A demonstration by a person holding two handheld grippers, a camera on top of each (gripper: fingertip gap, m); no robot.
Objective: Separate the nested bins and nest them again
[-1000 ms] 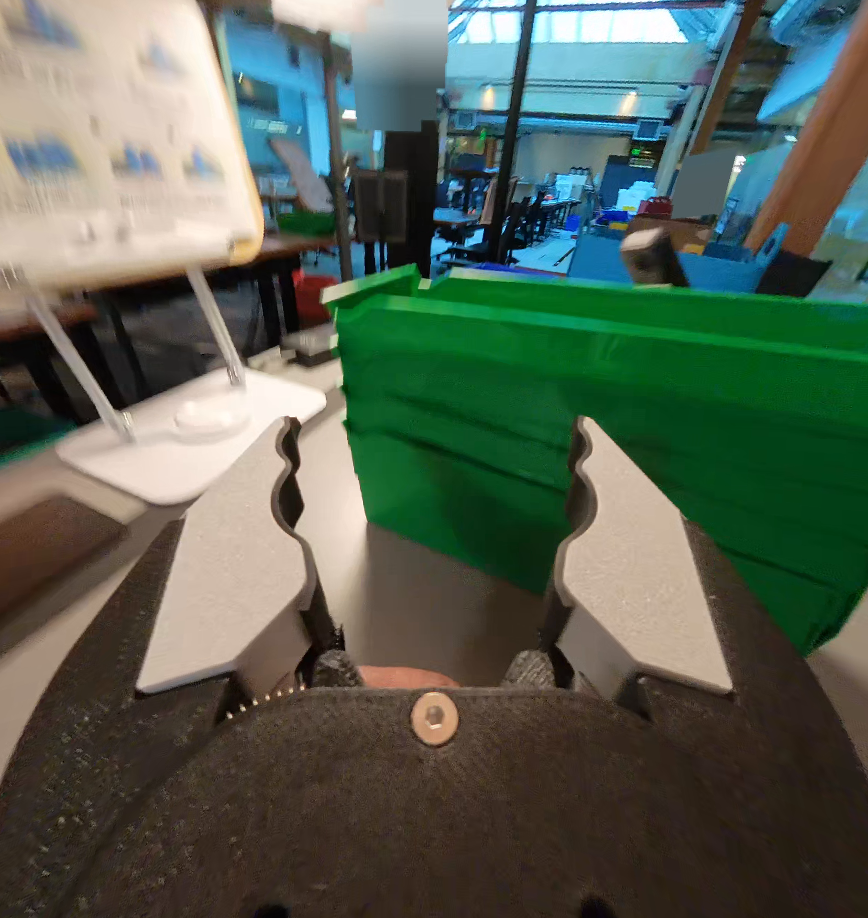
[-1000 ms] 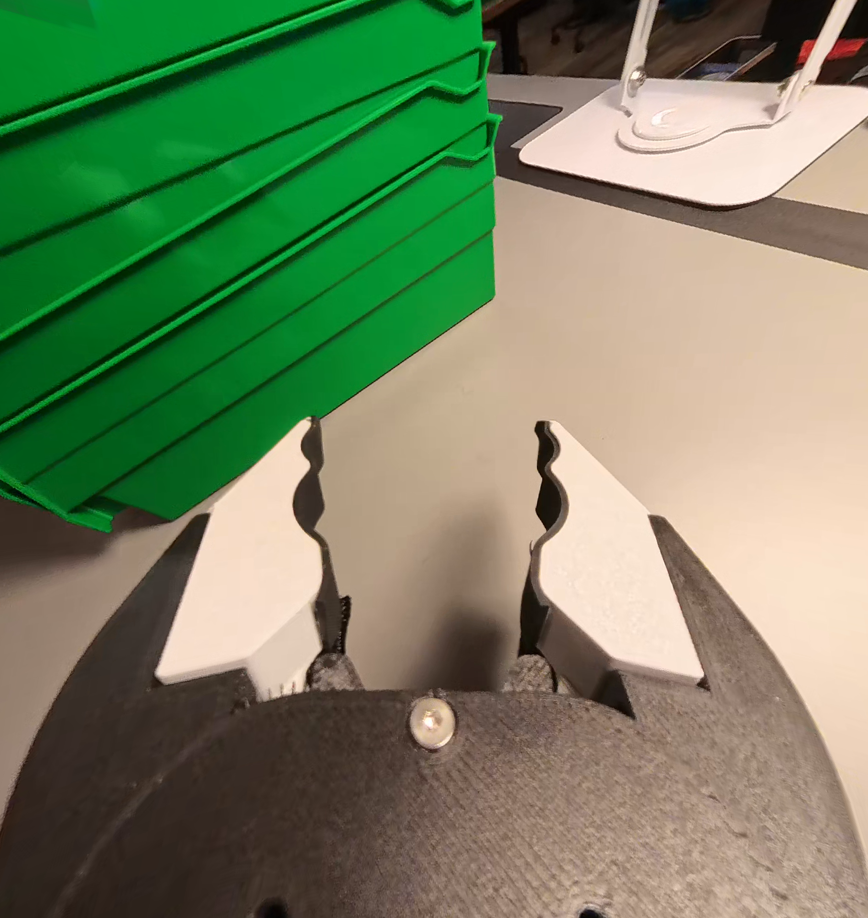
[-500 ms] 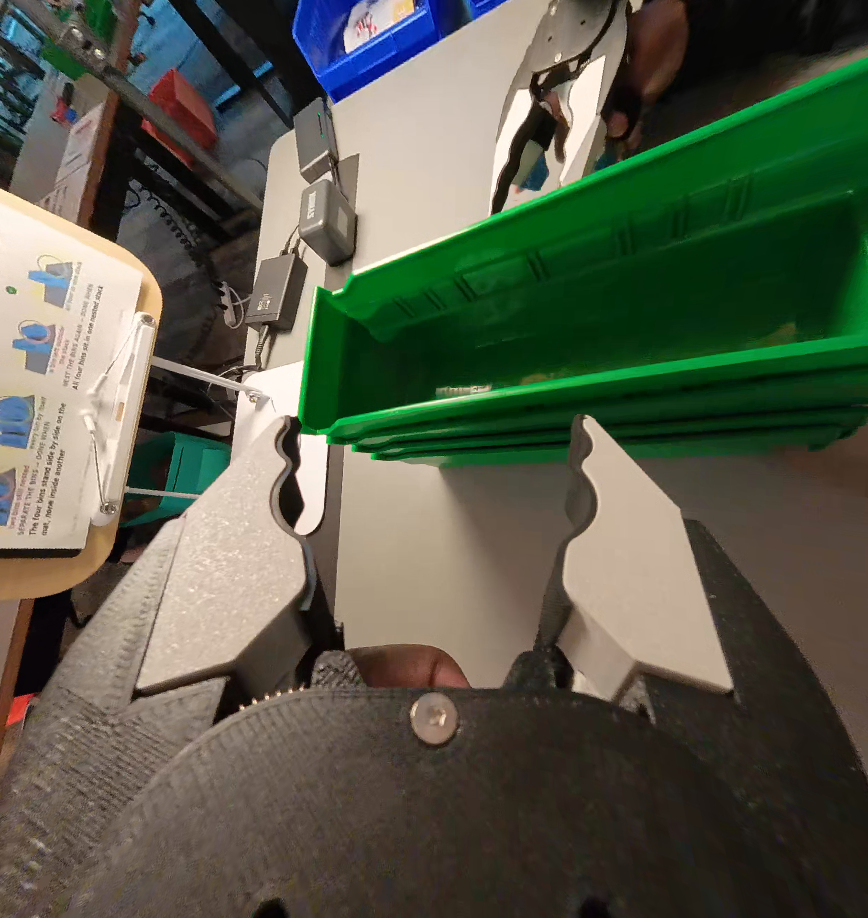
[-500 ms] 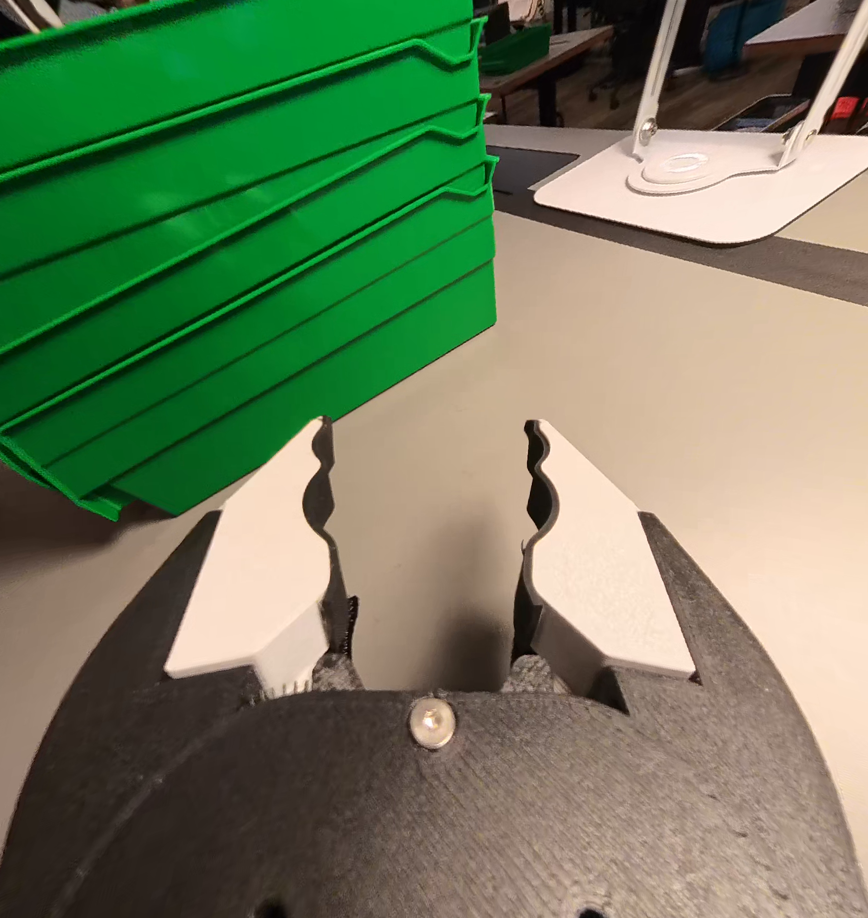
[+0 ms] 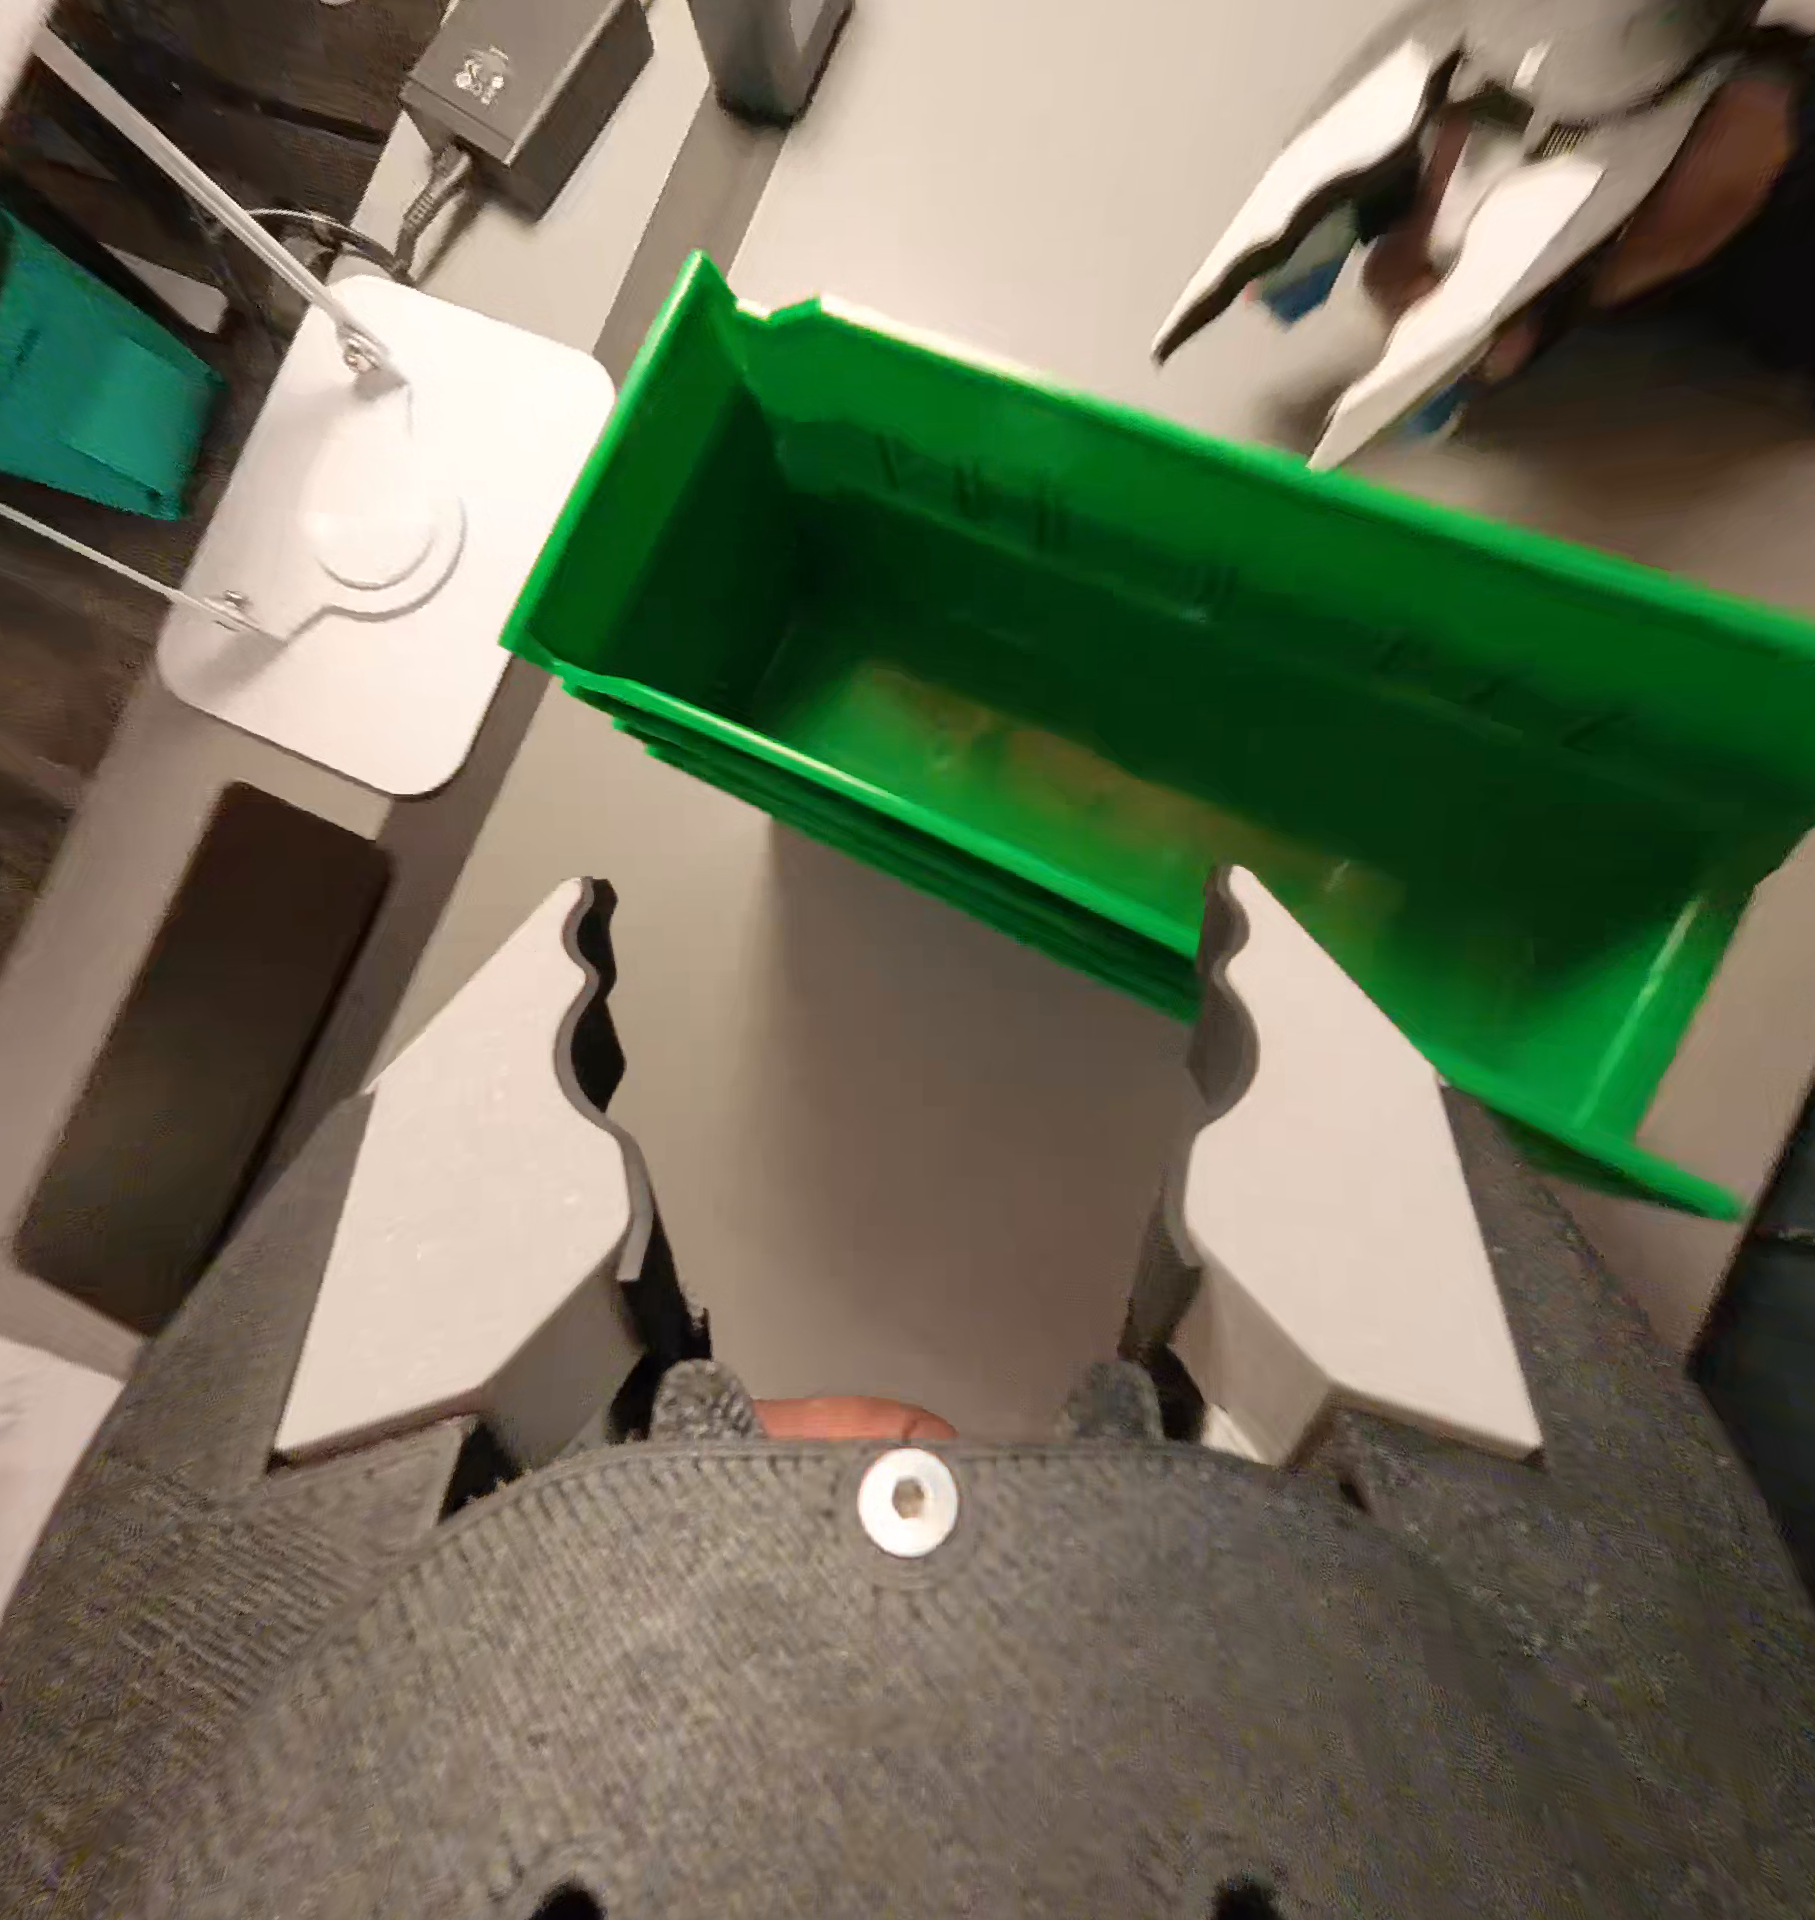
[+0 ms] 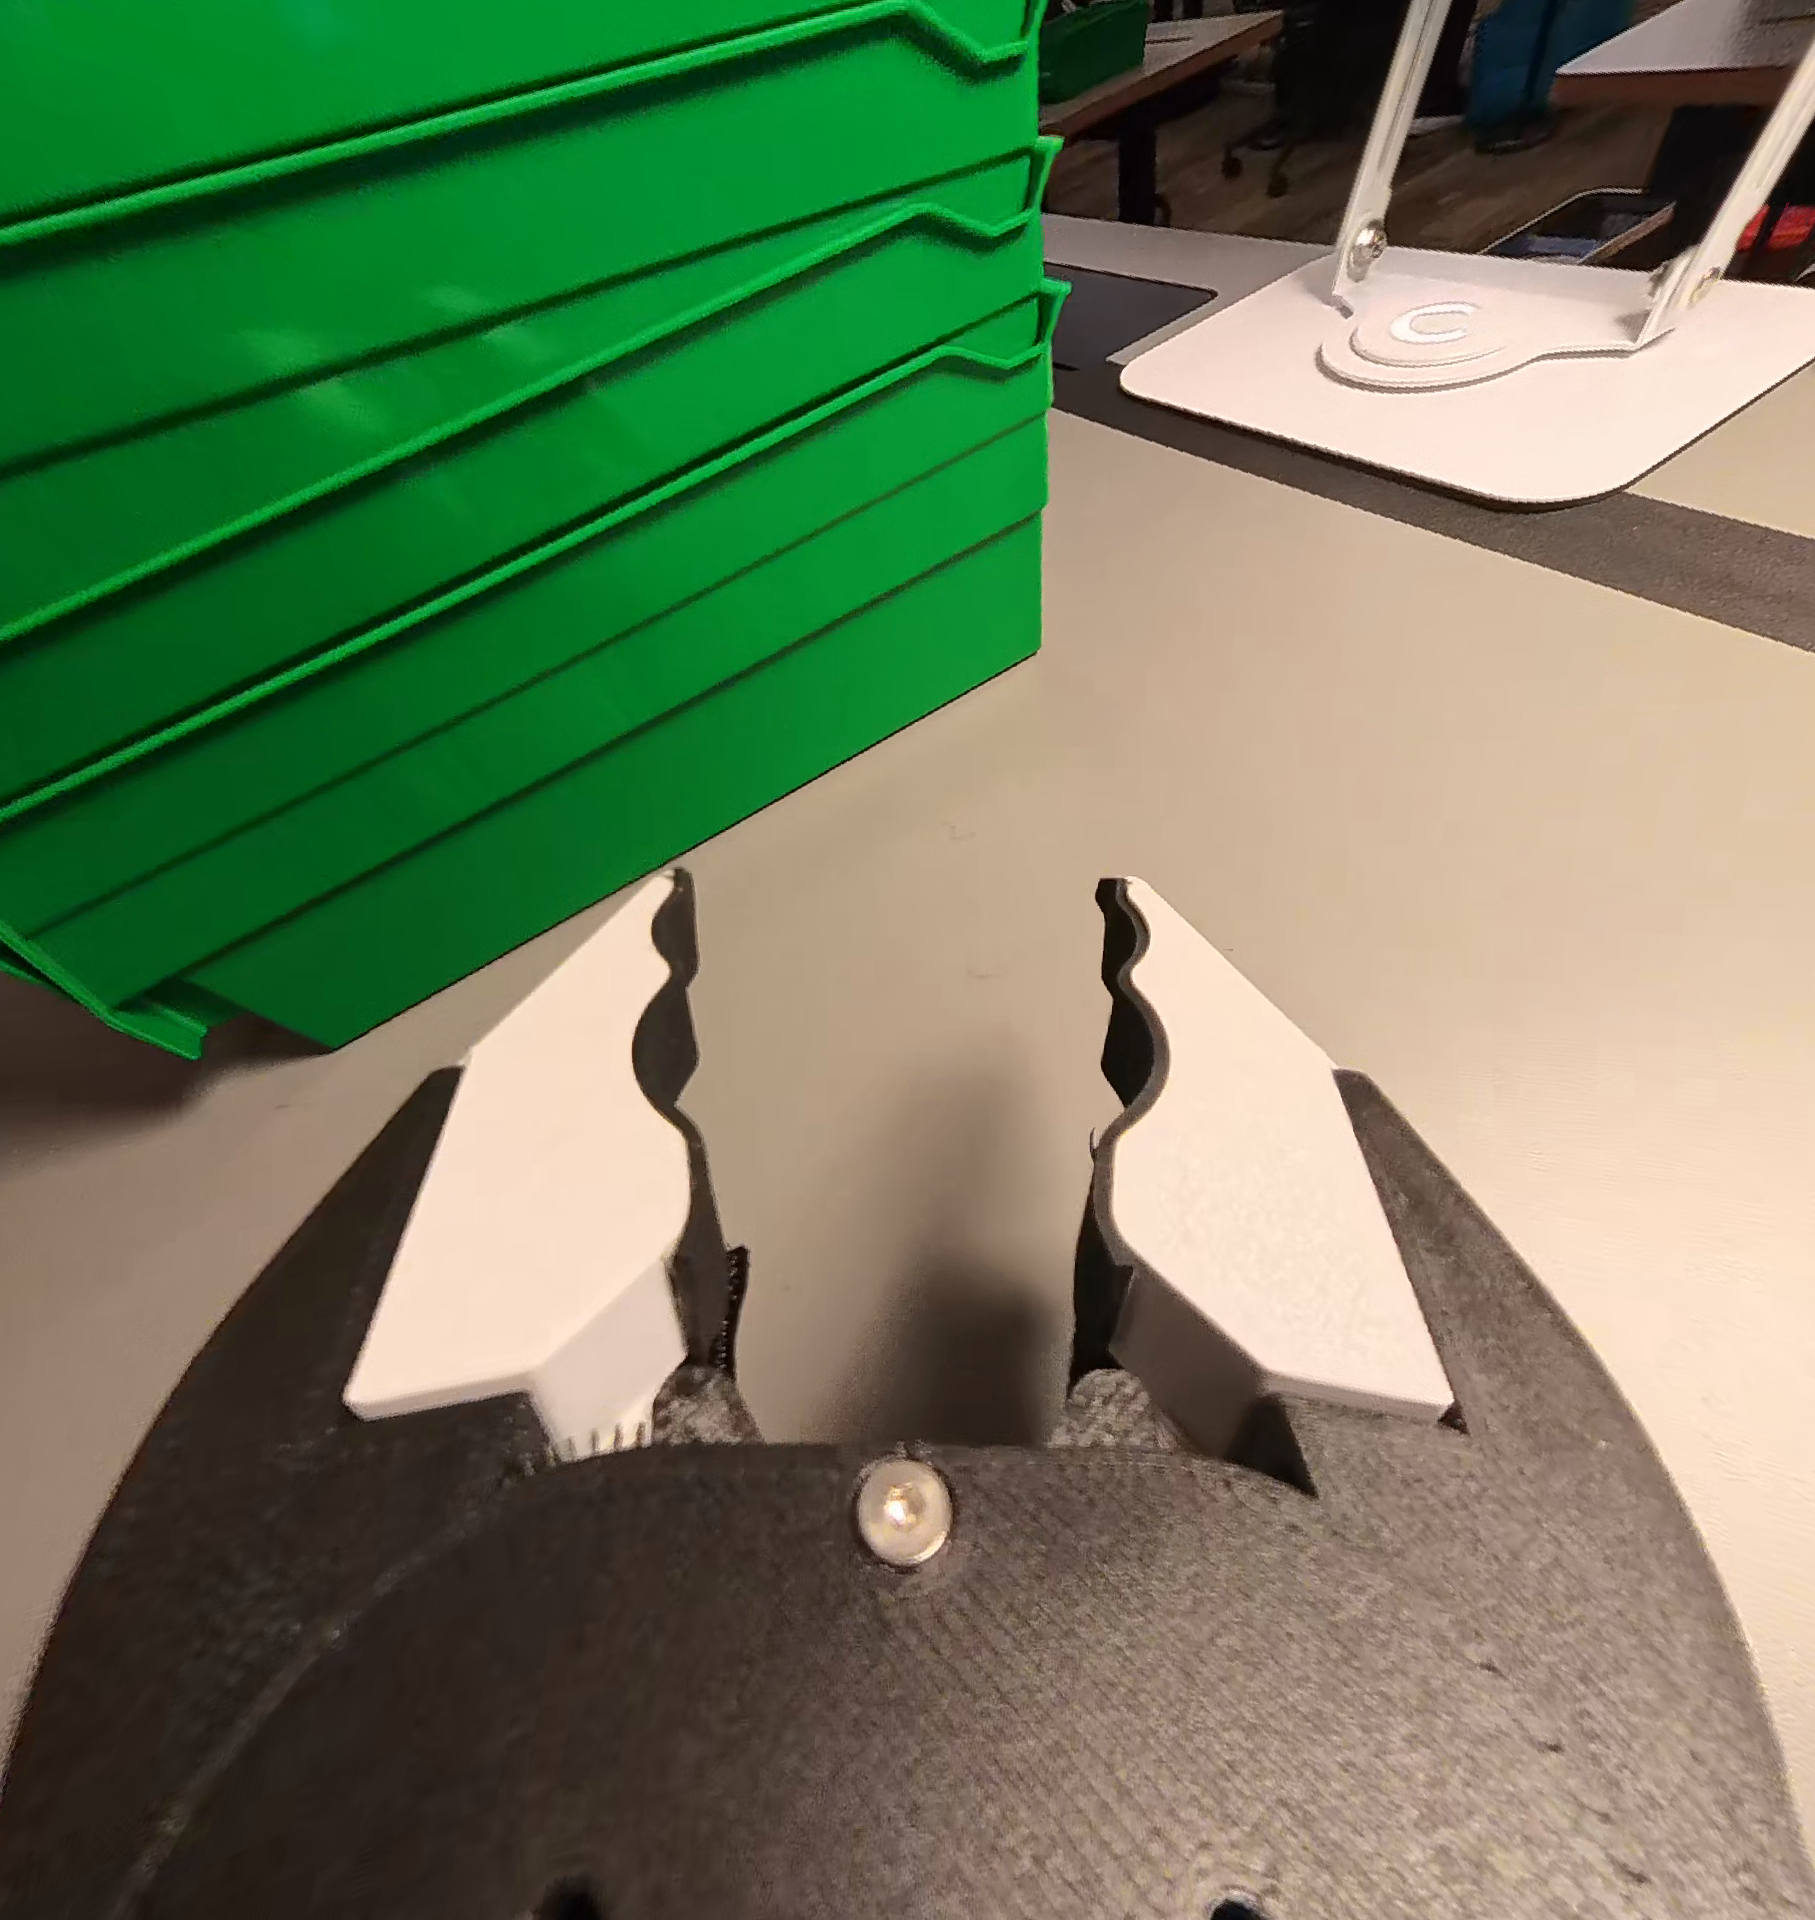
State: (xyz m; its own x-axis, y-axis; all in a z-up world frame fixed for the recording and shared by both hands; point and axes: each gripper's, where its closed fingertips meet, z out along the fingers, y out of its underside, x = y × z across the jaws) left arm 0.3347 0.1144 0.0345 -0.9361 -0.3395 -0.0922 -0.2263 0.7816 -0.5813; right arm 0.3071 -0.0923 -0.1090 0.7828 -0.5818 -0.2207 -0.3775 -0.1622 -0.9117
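Observation:
A stack of several nested green bins (image 5: 1090,665) stands on the grey table. In the left wrist view I look down into the top bin, which is empty. My left gripper (image 5: 903,914) is open and empty above the stack's near long rim. In the right wrist view the stack's side wall (image 6: 467,520) fills the upper left. My right gripper (image 6: 892,894) is open and empty, low over the table just right of the stack's bottom corner. It also shows in the left wrist view (image 5: 1329,343), beyond the far rim.
A white stand base (image 5: 383,530) with thin legs sits beside the stack's end; it also shows in the right wrist view (image 6: 1485,384). A dark mat (image 5: 196,1049) lies on the table. Power adapters (image 5: 529,83) lie at the far edge. A teal bin (image 5: 61,384) sits below.
My left gripper has risen and tipped from facing the stack's side to looking down into the top bin. My right gripper has dropped slightly and closed in on the stack's corner, its jaws a little narrower.

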